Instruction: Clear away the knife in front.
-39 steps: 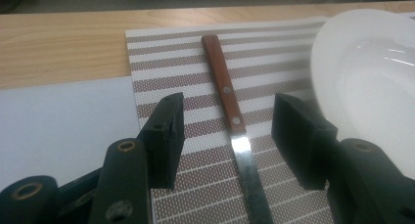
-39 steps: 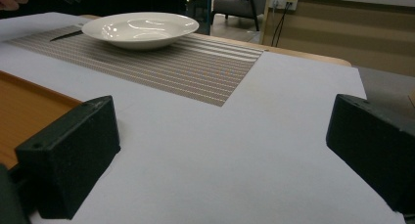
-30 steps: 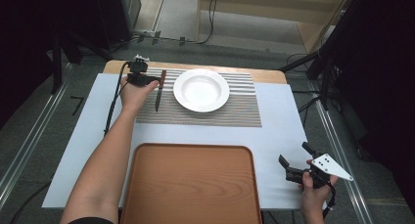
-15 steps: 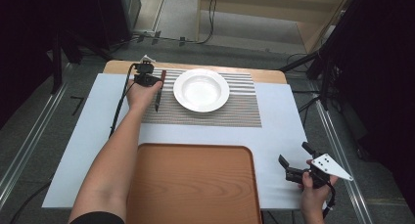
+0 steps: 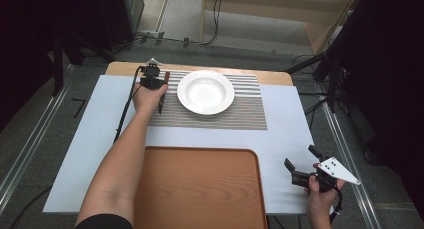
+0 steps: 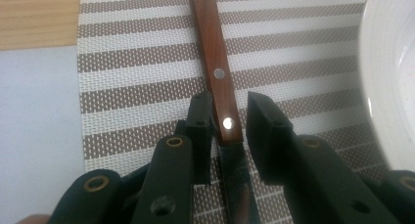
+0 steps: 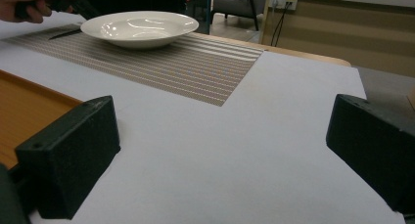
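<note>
A knife with a brown wooden handle (image 6: 215,62) and dark blade lies on the striped placemat (image 5: 240,114), left of the white plate (image 5: 205,91). My left gripper (image 6: 229,104) points down over the handle's lower end, where it meets the blade. Its jaws have just been closing. One pad touches the handle's left side and a thin gap is left at the other pad. In the high view the left gripper (image 5: 152,81) sits over the knife (image 5: 161,105). My right gripper (image 5: 301,157) rests open and empty at the table's near right, shown wide in its own view (image 7: 220,150).
A wooden tray (image 5: 200,189) lies at the near middle of the white table cover. The plate (image 7: 139,26) stands close to the right of the knife. The table's far wooden edge (image 5: 120,68) is just beyond the left gripper.
The left hand has shifted slightly right and nearer, settling over the knife. The right hand has stayed put.
</note>
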### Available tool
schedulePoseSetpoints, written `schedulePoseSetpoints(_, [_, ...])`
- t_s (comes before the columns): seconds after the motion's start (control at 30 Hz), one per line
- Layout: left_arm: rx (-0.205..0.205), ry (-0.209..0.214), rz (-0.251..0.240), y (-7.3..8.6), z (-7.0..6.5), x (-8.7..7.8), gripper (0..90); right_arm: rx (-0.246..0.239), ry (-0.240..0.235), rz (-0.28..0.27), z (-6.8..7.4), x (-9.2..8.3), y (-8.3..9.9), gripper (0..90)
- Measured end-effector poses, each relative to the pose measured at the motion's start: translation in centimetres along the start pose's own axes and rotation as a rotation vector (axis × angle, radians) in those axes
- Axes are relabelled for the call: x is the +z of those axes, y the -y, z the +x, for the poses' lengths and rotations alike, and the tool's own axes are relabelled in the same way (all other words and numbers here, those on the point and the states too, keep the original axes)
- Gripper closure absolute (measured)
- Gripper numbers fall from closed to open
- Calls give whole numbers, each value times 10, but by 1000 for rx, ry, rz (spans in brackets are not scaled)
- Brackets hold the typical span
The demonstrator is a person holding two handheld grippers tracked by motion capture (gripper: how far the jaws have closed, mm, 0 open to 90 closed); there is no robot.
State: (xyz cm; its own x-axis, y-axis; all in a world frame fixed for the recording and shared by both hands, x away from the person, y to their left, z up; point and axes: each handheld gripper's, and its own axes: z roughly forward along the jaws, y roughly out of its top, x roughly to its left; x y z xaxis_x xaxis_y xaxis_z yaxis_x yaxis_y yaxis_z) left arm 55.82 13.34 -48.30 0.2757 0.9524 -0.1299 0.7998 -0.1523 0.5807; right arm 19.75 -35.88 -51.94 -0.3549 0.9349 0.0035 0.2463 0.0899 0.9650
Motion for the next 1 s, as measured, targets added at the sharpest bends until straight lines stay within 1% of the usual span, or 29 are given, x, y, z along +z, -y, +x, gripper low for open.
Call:
schedulePoseSetpoints(0.13, [5, -15, 2, 1, -2, 3, 713, 0, 0, 0, 0, 0, 0, 0])
schedulePoseSetpoints(0.2, [14, -30, 1, 2, -5, 4, 701, 0, 0, 0, 0, 0, 0, 0])
schedulePoseSetpoints(0.27, [26, -54, 4, 2, -7, 4, 721, 2, 0, 0, 0, 0, 0, 0])
schedulePoseSetpoints(0.33, [25, -55, 5, 2, -6, 4, 761, 0, 0, 0, 0, 0, 0, 0])
schedulePoseSetpoints(0.43, [17, -38, 7, 2, -3, 3, 766, 2, 1, 1, 0, 0, 0, 0])
schedulePoseSetpoints(0.53, [34, -55, -6, 4, -3, 2, 768, 1, -1, -1, 0, 0, 0, 0])
schedulePoseSetpoints(0.6, [34, -47, -12, 5, -3, 0, 769, 1, -1, -2, 0, 0, 0, 0])
schedulePoseSetpoints(0.73, [45, -39, -22, 4, -1, -5, 769, 2, -1, -3, -1, 0, 0, 0])
schedulePoseSetpoints(0.83, [50, -25, -25, 2, 0, -11, 769, 2, -1, -3, 0, 0, 0, 0])
schedulePoseSetpoints(0.93, [67, -22, -24, 2, 2, -17, 769, 1, -1, -3, 0, 0, 0, 0])
schedulePoseSetpoints(1.0, [71, -23, -32, 3, 2, -21, 770, 0, -3, -4, 0, 0, 0, 0])
